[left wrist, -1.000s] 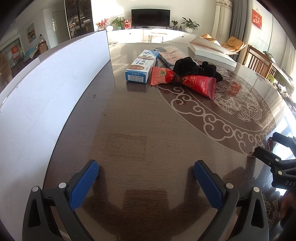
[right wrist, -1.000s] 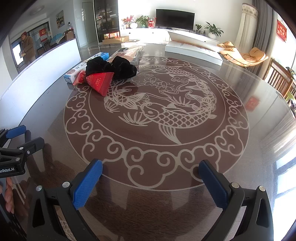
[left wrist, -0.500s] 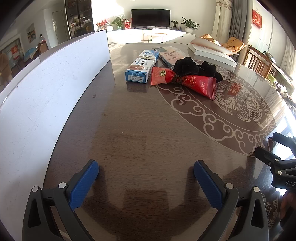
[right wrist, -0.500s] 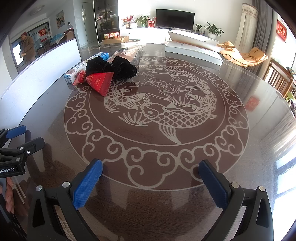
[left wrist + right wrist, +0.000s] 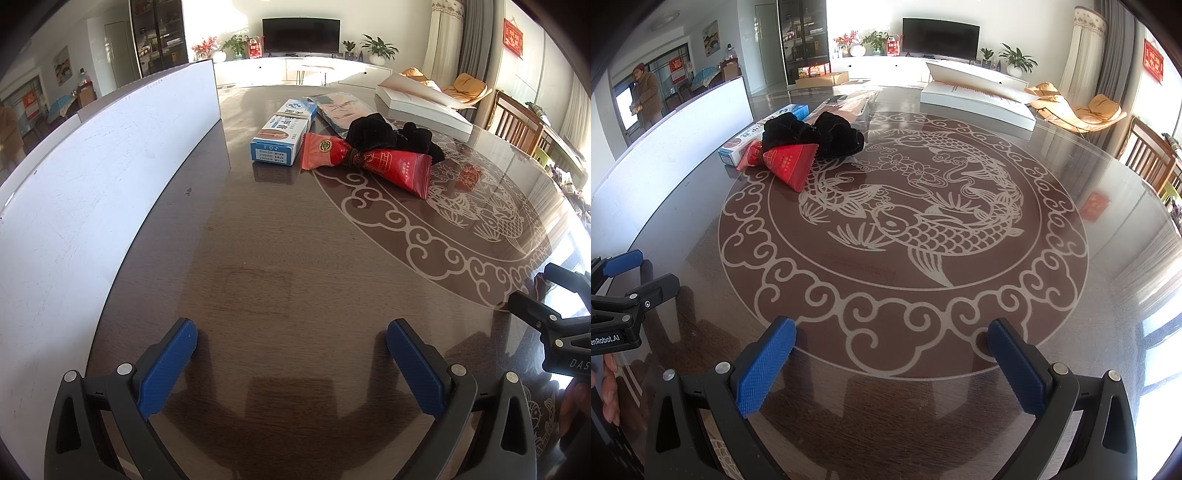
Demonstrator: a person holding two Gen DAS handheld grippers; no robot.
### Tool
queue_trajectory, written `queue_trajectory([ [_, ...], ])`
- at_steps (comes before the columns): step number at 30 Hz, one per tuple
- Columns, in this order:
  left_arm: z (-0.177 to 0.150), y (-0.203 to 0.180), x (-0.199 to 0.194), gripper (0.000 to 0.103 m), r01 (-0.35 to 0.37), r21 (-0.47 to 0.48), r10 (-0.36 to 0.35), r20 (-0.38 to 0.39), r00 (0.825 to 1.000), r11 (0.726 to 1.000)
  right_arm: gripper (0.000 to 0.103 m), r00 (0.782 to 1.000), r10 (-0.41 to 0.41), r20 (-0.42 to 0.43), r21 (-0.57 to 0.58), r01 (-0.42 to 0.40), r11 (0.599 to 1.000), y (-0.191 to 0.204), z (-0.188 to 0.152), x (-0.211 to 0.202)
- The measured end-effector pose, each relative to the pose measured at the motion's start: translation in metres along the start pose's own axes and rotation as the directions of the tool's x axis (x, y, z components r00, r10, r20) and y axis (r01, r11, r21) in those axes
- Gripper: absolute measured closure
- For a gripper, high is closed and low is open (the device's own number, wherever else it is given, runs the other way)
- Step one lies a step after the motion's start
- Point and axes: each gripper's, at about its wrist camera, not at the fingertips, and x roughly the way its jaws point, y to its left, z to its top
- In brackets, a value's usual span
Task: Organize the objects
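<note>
Both tools, left (image 5: 291,345) and right (image 5: 892,343), spread apart, empty, low over table (image 5: 1071,314). Red packet (image 5: 384,164), black cloth (image 5: 388,134), blue box (image 5: 282,134) clustered far side. Risk: cloth overlaps packet; grabbing one may drag the other.

Glossy brown table (image 5: 280,236) w/ carp inlay: blue box (image 5: 283,133), red packet (image 5: 373,162), black cloth (image 5: 384,134), white box (image 5: 979,99).

The left gripper (image 5: 290,363) hung low with its blue-padded fingers (image 5: 168,363) spread wide and nothing between them. The right gripper (image 5: 892,363) sat beside it, jaws equally wide and empty, each held by a hand
</note>
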Motion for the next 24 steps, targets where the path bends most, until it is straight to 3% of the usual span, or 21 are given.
queue_trajectory([
  [24, -0.0007, 0.0000, -0.0019, 0.000, 0.000, -0.001, 0.000, 0.001, 1.000, 1.000, 0.000, 1.000, 0.000, 0.000, 0.000, 0.000, 1.000, -0.0002, 0.0002, 0.0005],
])
